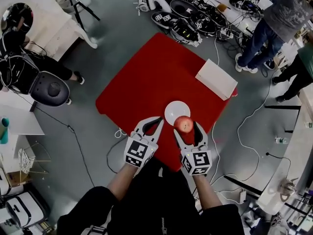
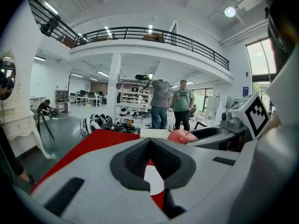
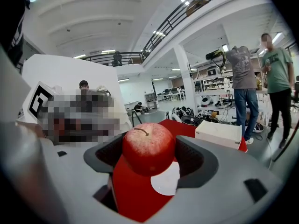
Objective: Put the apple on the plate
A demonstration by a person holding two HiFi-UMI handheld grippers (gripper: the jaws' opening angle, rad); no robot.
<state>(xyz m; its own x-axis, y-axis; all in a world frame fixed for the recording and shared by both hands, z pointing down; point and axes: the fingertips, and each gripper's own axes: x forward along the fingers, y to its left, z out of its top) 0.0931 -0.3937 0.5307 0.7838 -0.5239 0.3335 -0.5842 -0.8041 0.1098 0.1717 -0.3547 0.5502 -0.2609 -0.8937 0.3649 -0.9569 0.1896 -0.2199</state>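
A red apple (image 1: 184,124) with a short stem is gripped between the jaws of my right gripper (image 1: 185,128), held above the near part of the red table (image 1: 146,82). In the right gripper view the apple (image 3: 148,147) fills the gap of the right gripper (image 3: 149,158), and the white plate (image 3: 167,181) lies below and a little past it. The plate (image 1: 173,110) sits just beyond the apple. My left gripper (image 1: 155,123) hovers beside it to the left, shut and holding nothing. Through its jaws I see a sliver of plate (image 2: 153,176) and, to the right, the apple (image 2: 181,136).
A white box (image 1: 216,79) rests on the table's right corner. Helmets and black gear (image 1: 186,13) are piled on the floor beyond the table. Two people (image 1: 274,28) stand at the far right. Cables (image 1: 244,126) trail across the floor to the right.
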